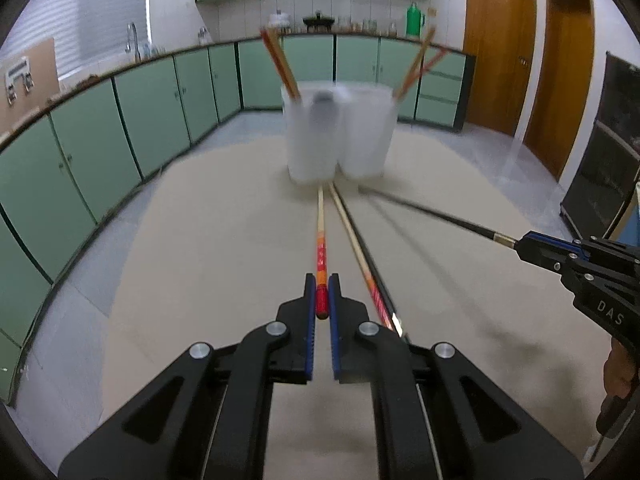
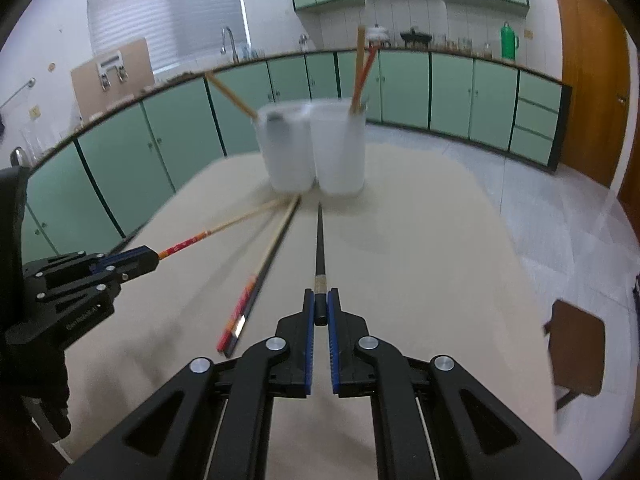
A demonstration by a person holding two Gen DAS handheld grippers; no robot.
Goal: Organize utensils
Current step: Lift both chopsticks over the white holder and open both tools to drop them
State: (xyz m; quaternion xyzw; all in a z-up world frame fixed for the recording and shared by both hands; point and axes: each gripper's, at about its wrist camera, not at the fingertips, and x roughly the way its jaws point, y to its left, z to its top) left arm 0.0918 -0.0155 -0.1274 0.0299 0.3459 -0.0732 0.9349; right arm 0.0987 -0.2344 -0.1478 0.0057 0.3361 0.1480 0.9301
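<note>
Left gripper [image 1: 322,294] clamps a red-ended chopstick [image 1: 320,240] and right gripper [image 2: 321,304] a black chopstick [image 2: 320,248], tips near two white cups [image 2: 312,144] at the table's [image 2: 420,260] far edge; lift each level, then tip into its cup.

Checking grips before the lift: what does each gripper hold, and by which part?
Left gripper pinches the red-ended chopstick by its thick red end. Right gripper pinches the black chopstick by its thick end.
</note>
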